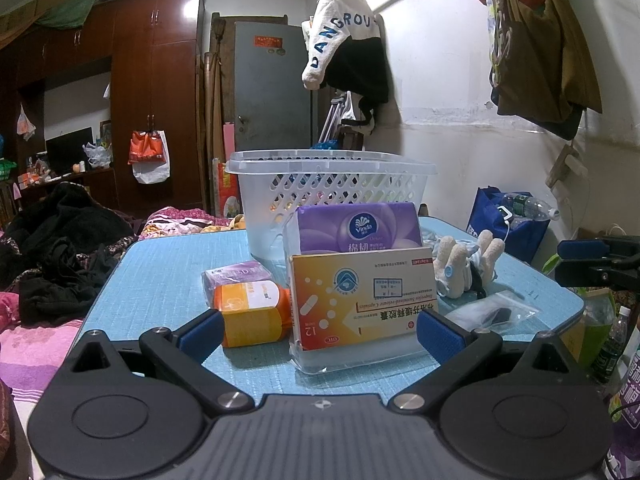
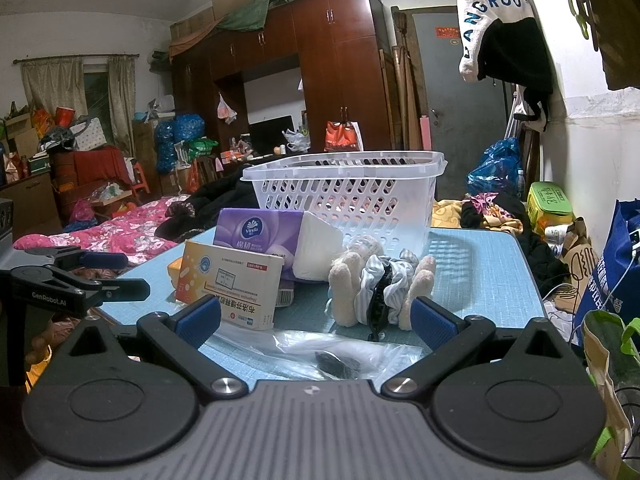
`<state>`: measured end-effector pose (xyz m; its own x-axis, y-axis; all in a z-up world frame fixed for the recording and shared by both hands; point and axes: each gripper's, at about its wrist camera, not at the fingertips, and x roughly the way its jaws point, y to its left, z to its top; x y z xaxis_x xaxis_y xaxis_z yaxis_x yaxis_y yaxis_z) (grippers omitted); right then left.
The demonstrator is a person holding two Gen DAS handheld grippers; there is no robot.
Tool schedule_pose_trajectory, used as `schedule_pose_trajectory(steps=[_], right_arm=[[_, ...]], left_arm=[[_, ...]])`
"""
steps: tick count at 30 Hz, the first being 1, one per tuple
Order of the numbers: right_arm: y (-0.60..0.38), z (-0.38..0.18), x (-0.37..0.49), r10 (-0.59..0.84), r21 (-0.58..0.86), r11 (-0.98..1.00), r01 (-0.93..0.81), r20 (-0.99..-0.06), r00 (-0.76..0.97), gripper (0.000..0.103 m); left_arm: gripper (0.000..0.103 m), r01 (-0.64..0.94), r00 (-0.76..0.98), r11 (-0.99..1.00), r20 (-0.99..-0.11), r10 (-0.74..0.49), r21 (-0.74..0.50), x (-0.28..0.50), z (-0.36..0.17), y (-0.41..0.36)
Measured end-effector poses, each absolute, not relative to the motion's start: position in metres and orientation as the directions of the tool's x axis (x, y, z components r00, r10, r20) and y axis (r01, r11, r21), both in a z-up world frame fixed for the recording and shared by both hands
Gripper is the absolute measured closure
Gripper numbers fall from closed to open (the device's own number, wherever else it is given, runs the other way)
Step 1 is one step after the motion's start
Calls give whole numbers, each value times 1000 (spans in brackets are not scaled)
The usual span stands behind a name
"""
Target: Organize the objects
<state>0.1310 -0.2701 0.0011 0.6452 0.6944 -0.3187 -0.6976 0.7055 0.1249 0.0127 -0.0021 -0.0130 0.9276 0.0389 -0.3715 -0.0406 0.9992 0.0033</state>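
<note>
Both grippers, left gripper (image 1: 320, 330) and right gripper (image 2: 316, 320), hover at the blue table's (image 1: 160, 272) near edge with fingers spread and empty, facing the ibuprofen capsule box (image 1: 362, 300), Vinda tissue pack (image 1: 356, 228), and white basket (image 1: 332, 184) toward the far edge.

A right gripper (image 2: 316, 318) hangs with jaws wide apart over a blue table (image 2: 488, 276), holding nothing. Between its blue pads (image 2: 434, 324) lies a clear bag (image 2: 320, 350) with a dark item inside. Just beyond sits a plush toy (image 2: 348, 280) wrapped in striped cloth with a black clip (image 2: 378, 300). A medicine box (image 2: 232, 284) leans upright at left, a purple tissue pack (image 2: 260, 236) behind it. A white basket (image 2: 352, 196) stands at the far edge. The left gripper (image 2: 112, 276) juts in from the left edge.
</note>
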Motion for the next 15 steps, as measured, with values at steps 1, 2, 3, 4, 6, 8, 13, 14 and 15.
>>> schedule_pose_trajectory(steps=[1,2,3,4,6,8,13,14,15], right_arm=[[-270,1,131,695,125,705,-698,-319,645,0],[-270,1,131,695,125,705,-698,-319,644,0],[-270,1,131,694,124,706,-698,-320,645,0],[-270,1,131,694,124,706,-698,-320,645,0],[-271,0,132,694,125,705,-698,-321,644,0],[-271,0,132,694,125,705,-698,-321,644,0],[-271,-1,133,692,127,708,-695,-320,647,0],[-271,-1,133,688,125,714,-688,-305,659,0],[-270,0,133,685,120,720,-684,-282,671,0]], left_arm=[[0,-40,927,999,-372,38,3,13,-13,-2],[0,-39,927,999,-374,38,4,13,-14,-3],[0,-39,926,999,-375,38,5,13,-14,-3],[0,-38,926,999,-376,37,6,13,-15,-3],[0,-35,925,999,-377,35,6,13,-16,-4],[0,-33,925,999,-378,33,7,13,-16,-4],[0,-32,927,999,-375,34,10,13,-16,-4],[0,-30,931,999,-365,34,17,12,-16,-5],[0,-30,938,999,-344,37,25,11,-14,-7]])
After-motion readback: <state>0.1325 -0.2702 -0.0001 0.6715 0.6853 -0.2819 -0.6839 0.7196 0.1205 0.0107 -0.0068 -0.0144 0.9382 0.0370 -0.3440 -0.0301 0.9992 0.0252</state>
